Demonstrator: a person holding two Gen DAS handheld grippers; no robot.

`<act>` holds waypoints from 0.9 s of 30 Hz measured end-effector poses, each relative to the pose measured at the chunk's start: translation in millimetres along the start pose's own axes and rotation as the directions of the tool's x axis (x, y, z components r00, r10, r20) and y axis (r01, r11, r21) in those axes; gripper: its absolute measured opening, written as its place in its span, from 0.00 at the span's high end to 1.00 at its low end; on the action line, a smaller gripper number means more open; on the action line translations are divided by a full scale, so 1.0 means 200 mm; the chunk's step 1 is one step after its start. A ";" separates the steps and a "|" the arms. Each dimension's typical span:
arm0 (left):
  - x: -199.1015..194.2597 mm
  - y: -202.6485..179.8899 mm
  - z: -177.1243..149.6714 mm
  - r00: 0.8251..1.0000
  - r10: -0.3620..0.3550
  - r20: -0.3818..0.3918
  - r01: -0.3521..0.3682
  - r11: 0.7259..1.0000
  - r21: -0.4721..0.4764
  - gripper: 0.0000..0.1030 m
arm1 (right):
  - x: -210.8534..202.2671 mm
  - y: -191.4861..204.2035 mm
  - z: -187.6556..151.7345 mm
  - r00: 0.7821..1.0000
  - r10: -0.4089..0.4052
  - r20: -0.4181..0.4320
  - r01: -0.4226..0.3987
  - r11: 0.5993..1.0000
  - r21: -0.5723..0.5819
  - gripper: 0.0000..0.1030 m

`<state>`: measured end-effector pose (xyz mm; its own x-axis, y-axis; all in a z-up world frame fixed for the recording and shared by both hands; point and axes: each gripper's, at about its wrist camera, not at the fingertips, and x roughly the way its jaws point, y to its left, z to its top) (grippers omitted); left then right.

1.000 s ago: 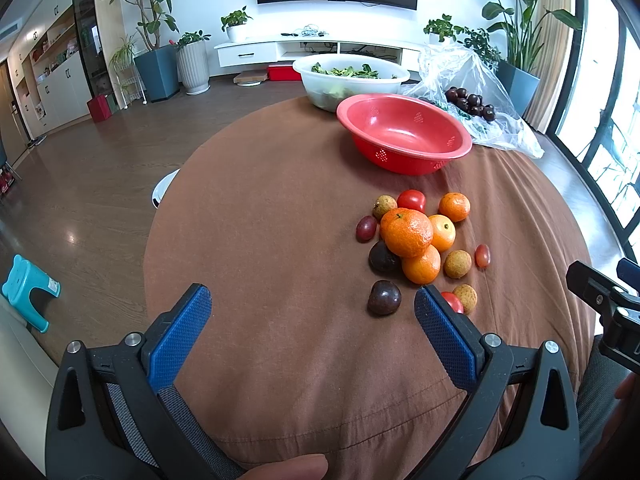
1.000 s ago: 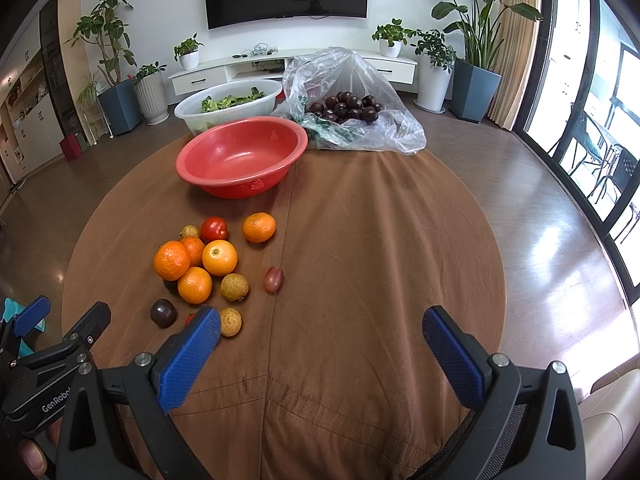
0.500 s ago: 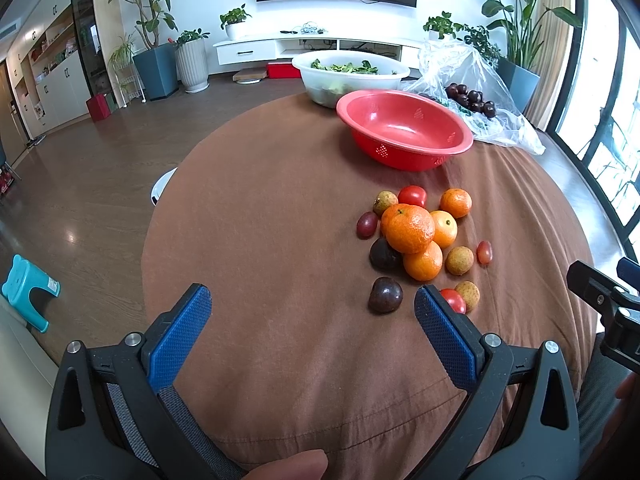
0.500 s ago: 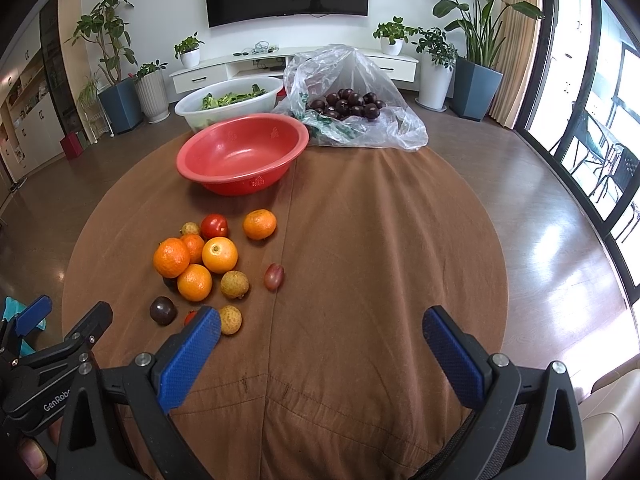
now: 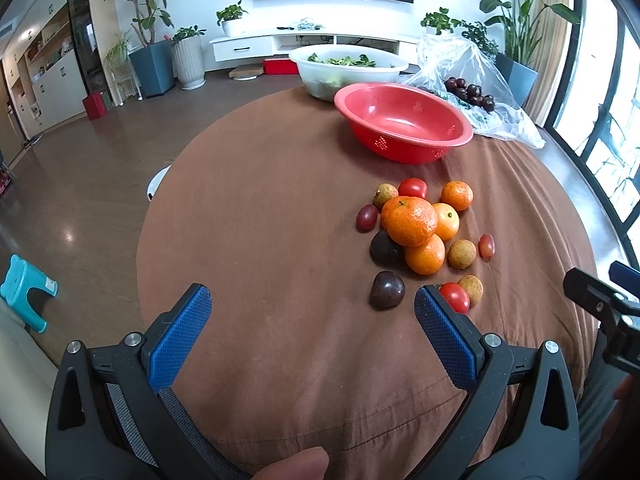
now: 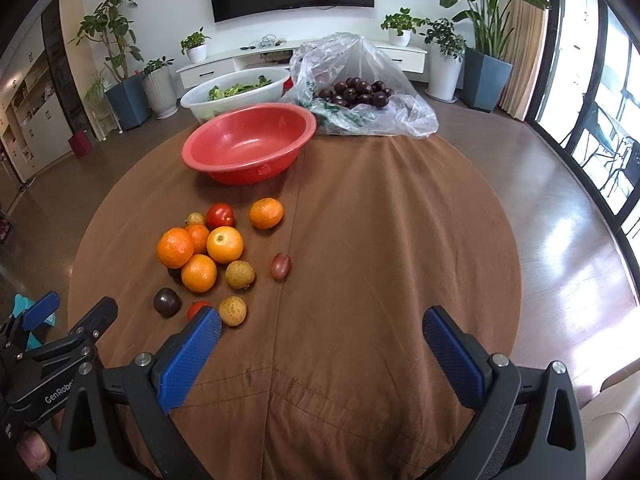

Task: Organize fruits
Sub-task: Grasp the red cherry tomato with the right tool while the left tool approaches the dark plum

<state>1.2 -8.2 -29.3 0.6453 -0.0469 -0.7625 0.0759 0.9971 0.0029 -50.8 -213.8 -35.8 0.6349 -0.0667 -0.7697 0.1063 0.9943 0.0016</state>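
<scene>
both hand-held grippers, left (image 5: 312, 306) and right (image 6: 322, 330), hang released, nothing grasped. risk i see: nudging the stacked mandarin (image 5: 409, 221) sends round fruit rolling off the desk (image 5: 260, 208).

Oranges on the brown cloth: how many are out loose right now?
5. Far orange sits alone, nearest the red bowl. Bunched together: left orange, small middle orange, smooth orange, near orange. None seems hidden.
</scene>
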 end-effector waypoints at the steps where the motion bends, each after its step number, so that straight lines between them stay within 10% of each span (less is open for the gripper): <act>1: 0.00 0.00 0.00 1.000 -0.013 0.003 0.013 1.000 0.006 0.00 | 0.00 0.00 0.00 1.000 0.024 0.001 -0.024 1.000 -0.005 0.00; 6: 0.05 0.04 0.00 0.976 -0.216 -0.039 0.216 0.976 -0.009 0.00 | 0.03 0.03 -0.06 0.990 0.137 -0.019 -0.138 0.989 -0.049 0.00; 18: 0.08 0.19 -0.09 0.994 -0.101 -0.039 0.103 0.992 0.075 0.00 | 0.11 0.17 -0.06 0.953 0.300 -0.046 -0.303 0.946 -0.114 0.09; 27: 0.14 0.25 -0.02 0.986 -0.147 -0.074 0.155 0.981 0.113 0.00 | 0.25 0.23 -0.06 0.914 0.363 -0.179 -0.380 0.923 -0.067 0.48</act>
<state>19.1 40.0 -53.1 0.5692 -0.1882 -0.8004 0.2604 0.9646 -0.0416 -22.6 -171.3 -81.9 0.4822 0.3151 -0.8174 -0.1940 0.9483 0.2512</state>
